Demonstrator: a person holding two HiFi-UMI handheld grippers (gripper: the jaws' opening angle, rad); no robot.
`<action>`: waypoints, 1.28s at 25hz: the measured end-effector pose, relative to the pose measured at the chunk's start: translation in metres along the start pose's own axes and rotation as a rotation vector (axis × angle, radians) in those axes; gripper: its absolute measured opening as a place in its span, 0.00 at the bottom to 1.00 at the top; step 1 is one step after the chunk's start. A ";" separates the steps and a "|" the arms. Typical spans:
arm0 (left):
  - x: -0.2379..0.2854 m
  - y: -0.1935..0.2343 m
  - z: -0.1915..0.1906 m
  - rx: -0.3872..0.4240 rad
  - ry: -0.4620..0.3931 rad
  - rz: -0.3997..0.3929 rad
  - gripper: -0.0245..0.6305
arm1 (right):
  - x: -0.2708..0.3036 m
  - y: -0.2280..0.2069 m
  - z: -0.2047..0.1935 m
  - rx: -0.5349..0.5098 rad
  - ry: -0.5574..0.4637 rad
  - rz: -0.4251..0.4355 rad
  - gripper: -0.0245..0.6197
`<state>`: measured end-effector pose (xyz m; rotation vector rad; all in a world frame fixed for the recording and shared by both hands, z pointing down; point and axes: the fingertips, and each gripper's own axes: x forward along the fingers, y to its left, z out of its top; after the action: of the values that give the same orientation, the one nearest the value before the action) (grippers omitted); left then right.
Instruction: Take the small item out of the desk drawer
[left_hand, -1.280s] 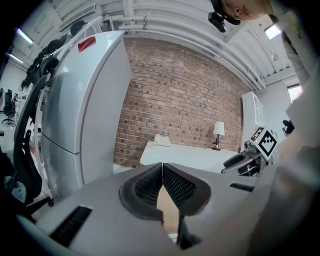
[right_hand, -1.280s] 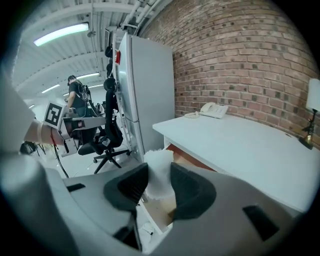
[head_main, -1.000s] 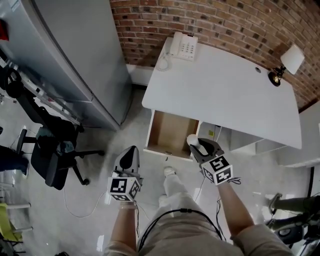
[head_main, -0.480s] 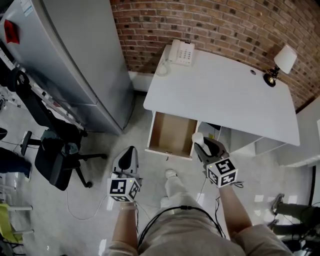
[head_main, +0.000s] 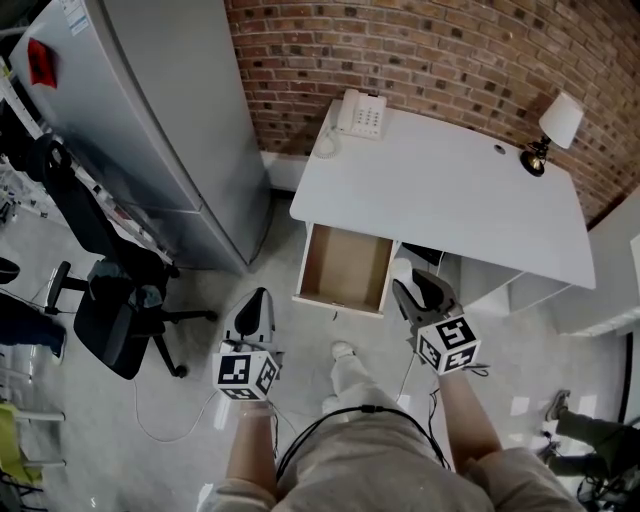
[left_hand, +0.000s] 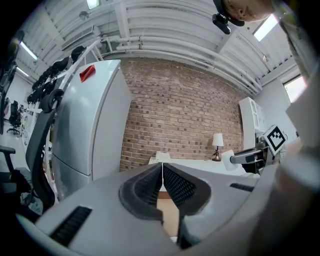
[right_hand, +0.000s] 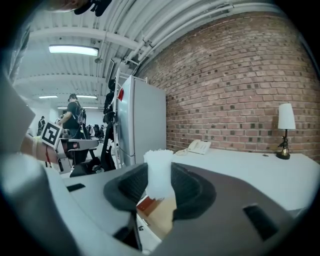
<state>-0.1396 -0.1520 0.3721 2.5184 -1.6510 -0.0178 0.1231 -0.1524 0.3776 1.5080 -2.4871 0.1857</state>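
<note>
The white desk (head_main: 450, 190) stands against a brick wall, its left drawer (head_main: 345, 268) pulled open with a bare wooden bottom. My right gripper (head_main: 412, 288) hovers just right of the drawer's front, shut on a small white item (head_main: 403, 272). In the right gripper view the white item (right_hand: 159, 172) stands upright between the pads of the right gripper (right_hand: 159, 189). My left gripper (head_main: 256, 312) hangs over the floor, left of and nearer than the drawer. Its jaws meet with nothing between them, as the left gripper (left_hand: 162, 182) shows in its own view.
A white telephone (head_main: 360, 113) sits on the desk's back left corner and a small lamp (head_main: 552, 125) at the back right. A tall grey refrigerator (head_main: 150, 130) stands left of the desk. A black office chair (head_main: 110, 300) and a floor cable (head_main: 175, 425) lie at left.
My right gripper has drifted a little to the right, away from the drawer's front, with the white item still in it. The left gripper has stayed put.
</note>
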 end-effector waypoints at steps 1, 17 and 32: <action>-0.002 0.000 0.002 0.005 -0.003 0.001 0.04 | -0.003 0.000 0.002 -0.003 -0.007 -0.003 0.27; -0.043 -0.001 0.013 0.050 -0.011 0.006 0.04 | -0.046 -0.001 0.019 0.030 -0.082 -0.078 0.27; -0.057 0.002 0.027 0.056 -0.030 0.028 0.04 | -0.063 0.004 0.022 0.021 -0.096 -0.094 0.27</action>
<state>-0.1663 -0.1032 0.3419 2.5480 -1.7213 -0.0069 0.1446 -0.1015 0.3398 1.6753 -2.4875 0.1262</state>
